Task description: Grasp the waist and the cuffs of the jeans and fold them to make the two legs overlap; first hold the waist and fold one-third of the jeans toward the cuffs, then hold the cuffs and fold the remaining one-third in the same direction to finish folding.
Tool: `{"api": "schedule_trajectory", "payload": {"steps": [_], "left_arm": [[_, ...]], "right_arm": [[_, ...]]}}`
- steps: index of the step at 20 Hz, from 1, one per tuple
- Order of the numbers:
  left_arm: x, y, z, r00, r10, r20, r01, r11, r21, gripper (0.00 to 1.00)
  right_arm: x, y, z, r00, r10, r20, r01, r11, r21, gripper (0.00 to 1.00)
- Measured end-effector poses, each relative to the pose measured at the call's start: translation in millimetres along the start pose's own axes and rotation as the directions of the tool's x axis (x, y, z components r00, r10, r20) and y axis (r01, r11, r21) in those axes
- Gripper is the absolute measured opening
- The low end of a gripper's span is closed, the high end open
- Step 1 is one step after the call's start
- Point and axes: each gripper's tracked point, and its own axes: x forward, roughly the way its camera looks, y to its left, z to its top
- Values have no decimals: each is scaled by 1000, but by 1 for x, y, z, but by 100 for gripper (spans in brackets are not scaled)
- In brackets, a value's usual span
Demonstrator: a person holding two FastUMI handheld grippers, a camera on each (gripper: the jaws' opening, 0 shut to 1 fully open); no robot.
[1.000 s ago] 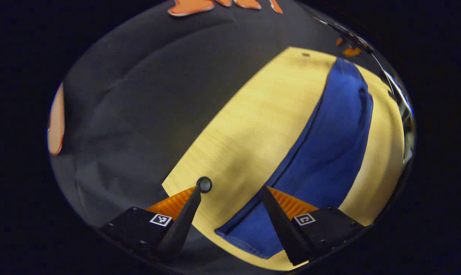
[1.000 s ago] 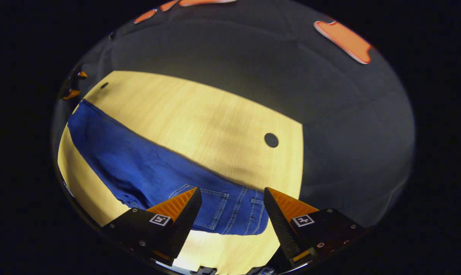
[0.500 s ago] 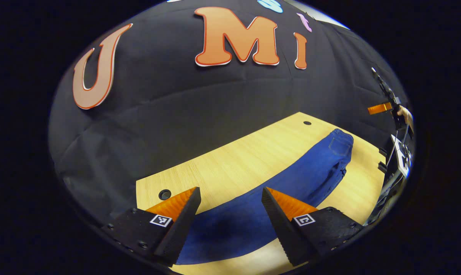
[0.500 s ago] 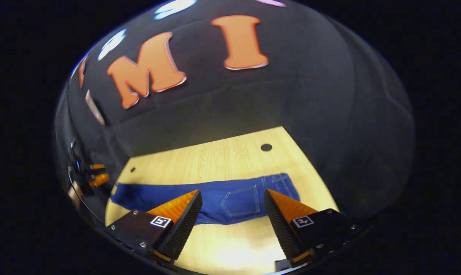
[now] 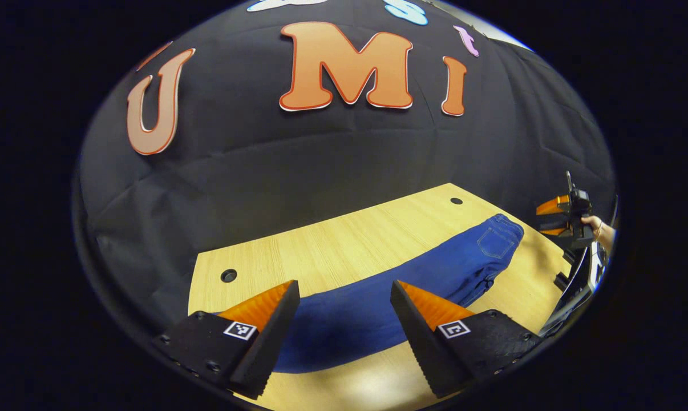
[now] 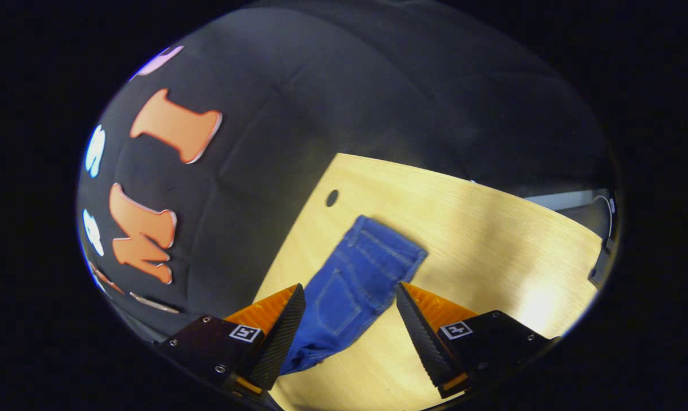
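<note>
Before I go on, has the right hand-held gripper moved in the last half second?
Yes. The right hand-held gripper has swung round: the jeans on the table lay crosswise ahead of it before and now run away lengthwise, waist end farthest.

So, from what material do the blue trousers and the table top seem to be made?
The jeans look like blue denim, matte, with paler stitched seams and a sewn back pocket visible in the right gripper view. The table looks like pale wood or a wood-look laminate: fine straight grain lines and a smooth, slightly shiny surface with a bright glare patch. Which of the two cannot be told.
</note>
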Motion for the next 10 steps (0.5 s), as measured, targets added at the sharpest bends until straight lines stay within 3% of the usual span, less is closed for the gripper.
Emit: {"api": "schedule_trajectory", "payload": {"steps": [2, 6, 10], "left_arm": [[-4, -8, -6, 999, 27, -21, -28, 999, -28, 99], [-9, -14, -11, 995, 80, -54, -83, 995, -57, 99], [-9, -8, -11, 991, 110, -76, -112, 993, -22, 99]], "right_arm": [[16, -10, -4, 999, -28, -38, 29, 999, 18, 98], [56, -31, -3, 998, -11, -67, 17, 996, 84, 98], [77, -21, -6, 997, 28, -69, -17, 989, 148, 98]]}}
